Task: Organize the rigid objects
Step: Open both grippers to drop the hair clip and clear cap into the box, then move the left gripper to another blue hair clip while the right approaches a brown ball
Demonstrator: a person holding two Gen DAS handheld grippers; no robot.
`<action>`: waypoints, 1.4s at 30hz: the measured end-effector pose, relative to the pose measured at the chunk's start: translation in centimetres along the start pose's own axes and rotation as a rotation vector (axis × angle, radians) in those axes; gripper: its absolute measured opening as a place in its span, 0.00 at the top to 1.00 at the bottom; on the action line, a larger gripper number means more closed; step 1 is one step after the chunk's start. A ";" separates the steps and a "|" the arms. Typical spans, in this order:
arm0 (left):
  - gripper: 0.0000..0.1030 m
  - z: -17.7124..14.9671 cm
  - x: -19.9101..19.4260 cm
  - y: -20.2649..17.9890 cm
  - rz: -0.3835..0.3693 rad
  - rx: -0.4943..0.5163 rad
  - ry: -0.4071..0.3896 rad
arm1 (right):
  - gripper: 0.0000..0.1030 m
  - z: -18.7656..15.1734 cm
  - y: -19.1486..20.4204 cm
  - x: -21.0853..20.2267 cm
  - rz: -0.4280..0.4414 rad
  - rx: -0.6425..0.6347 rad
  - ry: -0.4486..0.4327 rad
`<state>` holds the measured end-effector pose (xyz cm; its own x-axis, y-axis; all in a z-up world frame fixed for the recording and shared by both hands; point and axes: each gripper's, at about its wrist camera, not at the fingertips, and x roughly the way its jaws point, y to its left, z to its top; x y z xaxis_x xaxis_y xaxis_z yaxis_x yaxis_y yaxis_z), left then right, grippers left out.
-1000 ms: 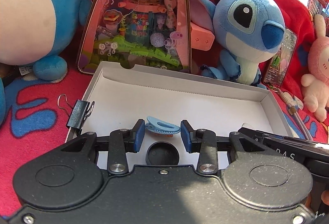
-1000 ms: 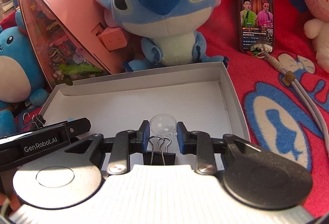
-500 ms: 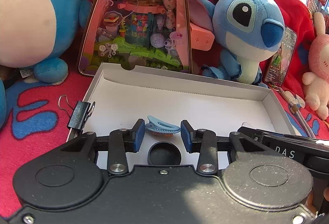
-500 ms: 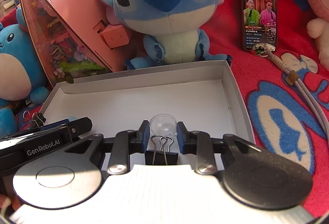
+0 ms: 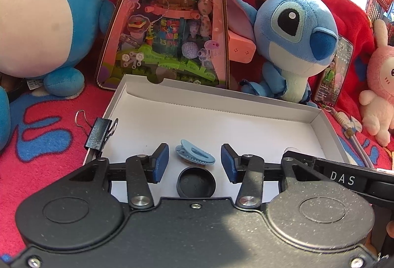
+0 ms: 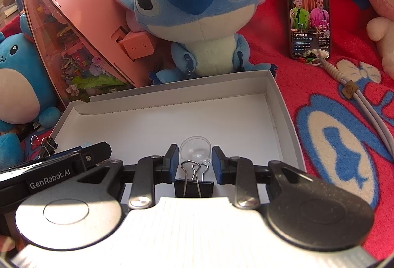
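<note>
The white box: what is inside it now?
Inside the white box lie a blue clip, a dark round cap, a clear suction cup and a black binder clip. The grippers' bodies cover the near floor, so anything there cannot be seen.

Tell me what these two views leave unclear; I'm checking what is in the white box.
- Near edge of the white box: both views, covered by the claw bodies.
- Clear suction cup: left view, almost wholly behind the right claw.
- Blue clip: right view, only a sliver shows past the left claw.
- Phone text: too small.
</note>
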<state>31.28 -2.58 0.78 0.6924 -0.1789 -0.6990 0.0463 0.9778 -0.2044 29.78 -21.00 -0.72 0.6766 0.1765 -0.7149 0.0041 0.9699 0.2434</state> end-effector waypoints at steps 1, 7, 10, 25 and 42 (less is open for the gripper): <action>0.52 0.0 -0.3 0.0 0.001 0.006 -0.007 | 0.50 0.0 -0.1 -0.2 0.005 0.003 -0.004; 0.33 -0.3 -2.9 -0.2 0.007 0.037 -0.055 | 0.45 -0.1 -0.2 -1.9 0.027 -0.021 -0.043; 0.30 -0.6 -4.3 -0.3 0.010 0.075 -0.074 | 0.39 -0.4 -0.2 -2.9 0.027 -0.048 -0.065; 0.24 -5.5 -12.7 0.1 -0.091 0.152 -0.149 | 0.14 -5.2 -0.2 -10.9 0.067 -0.194 -0.233; 0.22 -12.6 -18.5 1.0 -0.187 0.189 -0.128 | 0.04 -12.5 0.6 -16.9 0.070 -0.394 -0.311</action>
<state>9.45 0.28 4.87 0.7442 -0.3542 -0.5664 0.3063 0.9344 -0.1819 9.10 -21.32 3.29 0.8527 0.2435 -0.4622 -0.2869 0.9576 -0.0249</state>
